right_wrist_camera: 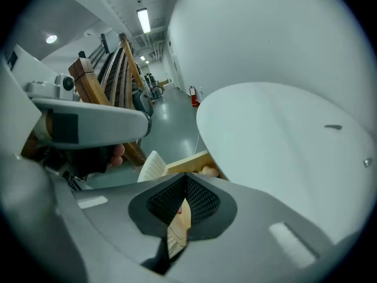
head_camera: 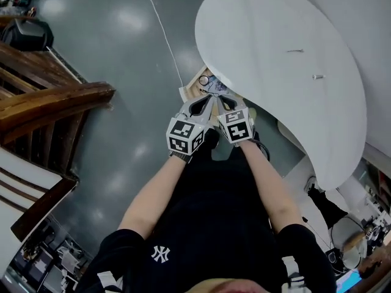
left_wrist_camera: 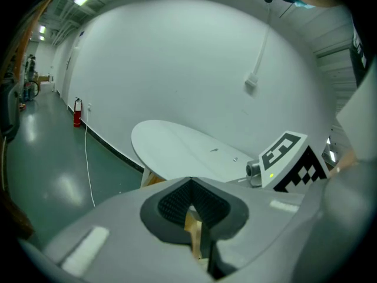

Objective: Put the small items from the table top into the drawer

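A white interlocking "NY" emblem (head_camera: 160, 253) is seen on the chest of the black short-sleeved T-shirt (head_camera: 214, 218) worn by the person in the head view, and it is the only lettering that can be read. Black-and-white square code patterns are carried on the white-faced cube (head_camera: 184, 137) of the left gripper (head_camera: 206, 105) and on the matching cube (head_camera: 236, 126) of the right gripper (head_camera: 220, 102). The same kind of pattern is shown on the right gripper's cube in the left gripper view, but no letters or numbers can be made out in it.
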`<move>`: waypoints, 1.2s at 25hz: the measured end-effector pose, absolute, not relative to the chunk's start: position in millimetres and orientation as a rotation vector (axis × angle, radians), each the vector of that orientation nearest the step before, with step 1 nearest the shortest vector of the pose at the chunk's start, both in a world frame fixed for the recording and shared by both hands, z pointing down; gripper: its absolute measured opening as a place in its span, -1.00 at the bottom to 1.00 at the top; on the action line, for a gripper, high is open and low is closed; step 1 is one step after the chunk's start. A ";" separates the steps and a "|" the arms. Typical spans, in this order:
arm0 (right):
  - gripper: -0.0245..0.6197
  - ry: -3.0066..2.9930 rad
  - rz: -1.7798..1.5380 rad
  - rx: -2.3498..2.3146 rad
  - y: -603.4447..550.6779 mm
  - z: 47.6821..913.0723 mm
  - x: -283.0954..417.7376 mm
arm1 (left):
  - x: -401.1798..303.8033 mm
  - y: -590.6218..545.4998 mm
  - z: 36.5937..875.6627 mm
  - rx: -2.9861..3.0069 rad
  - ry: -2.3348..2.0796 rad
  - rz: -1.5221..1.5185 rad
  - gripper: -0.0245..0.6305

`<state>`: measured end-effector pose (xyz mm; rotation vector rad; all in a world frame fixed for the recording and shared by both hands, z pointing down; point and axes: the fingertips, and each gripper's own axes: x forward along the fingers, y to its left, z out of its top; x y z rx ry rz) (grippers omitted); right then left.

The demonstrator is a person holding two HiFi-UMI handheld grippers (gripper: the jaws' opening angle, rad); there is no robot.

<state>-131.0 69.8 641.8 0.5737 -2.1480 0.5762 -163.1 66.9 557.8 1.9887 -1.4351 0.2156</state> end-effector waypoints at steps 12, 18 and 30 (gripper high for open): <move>-0.85 -2.252 0.575 0.846 23.1 529.5 -78.8 | -109.3 32.0 476.4 2.150 -1.339 0.157 -0.93; -0.85 -2.249 0.587 1.048 1.9 497.9 -26.0 | -59.2 13.8 451.6 2.244 -1.227 0.144 -0.93; -0.85 -2.176 0.811 1.424 -36.8 468.7 111.7 | 51.2 -19.8 420.1 2.328 -1.021 0.127 -0.93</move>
